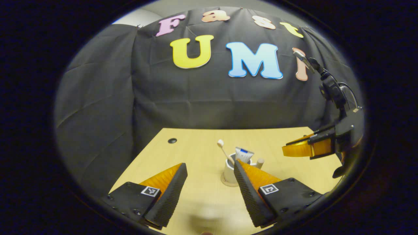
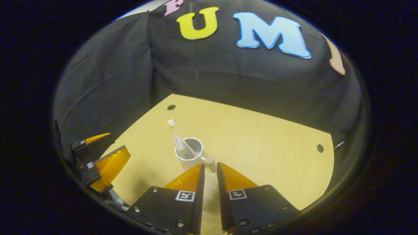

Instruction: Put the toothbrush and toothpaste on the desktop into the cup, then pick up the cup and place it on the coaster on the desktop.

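Observation:
A white cup stands on a round tan coaster in the middle of the wooden desktop. A toothbrush and a toothpaste tube stick up out of the cup. My left gripper is open just in front of the cup, nothing between its fingers. My right gripper hangs shut and empty above the table to the right. In the right gripper view the cup with the toothbrush lies just beyond my right gripper, its handle pointing at the tips. The left gripper shows at lower left.
Black cloth walls close the table's far and left sides. Small dark holes sit in the desktop near the far left corner and at the right edge. A camera mount rises over the right gripper.

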Action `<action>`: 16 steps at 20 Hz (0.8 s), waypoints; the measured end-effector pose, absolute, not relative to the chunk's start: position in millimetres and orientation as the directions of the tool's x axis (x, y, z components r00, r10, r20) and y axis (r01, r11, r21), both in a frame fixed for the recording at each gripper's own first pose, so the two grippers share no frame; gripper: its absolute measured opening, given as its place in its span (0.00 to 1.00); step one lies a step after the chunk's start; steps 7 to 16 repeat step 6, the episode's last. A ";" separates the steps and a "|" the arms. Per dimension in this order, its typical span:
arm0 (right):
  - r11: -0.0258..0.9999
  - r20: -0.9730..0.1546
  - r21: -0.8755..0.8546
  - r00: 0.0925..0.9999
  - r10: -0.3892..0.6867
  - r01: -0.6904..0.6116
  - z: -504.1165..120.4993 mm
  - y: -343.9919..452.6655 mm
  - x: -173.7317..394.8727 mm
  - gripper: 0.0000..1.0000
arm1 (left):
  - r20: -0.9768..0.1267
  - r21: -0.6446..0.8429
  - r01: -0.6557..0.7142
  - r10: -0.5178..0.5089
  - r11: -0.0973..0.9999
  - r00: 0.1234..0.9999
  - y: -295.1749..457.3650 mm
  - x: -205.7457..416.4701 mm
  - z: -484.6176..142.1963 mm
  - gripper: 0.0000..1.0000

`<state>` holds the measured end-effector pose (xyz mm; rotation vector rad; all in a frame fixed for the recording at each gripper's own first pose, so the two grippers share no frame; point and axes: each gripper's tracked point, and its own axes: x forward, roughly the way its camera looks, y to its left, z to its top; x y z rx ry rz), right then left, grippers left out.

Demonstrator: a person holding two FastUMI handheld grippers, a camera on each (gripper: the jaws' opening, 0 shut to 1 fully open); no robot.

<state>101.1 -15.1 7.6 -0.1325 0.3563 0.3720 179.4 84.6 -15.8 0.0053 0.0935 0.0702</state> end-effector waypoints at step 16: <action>0.974 -0.108 0.011 0.968 0.227 -0.227 73.8 -44.2 56.7 0.28 | 0.103 0.065 0.009 -0.016 0.998 0.995 41.4 162.8 76.4 0.96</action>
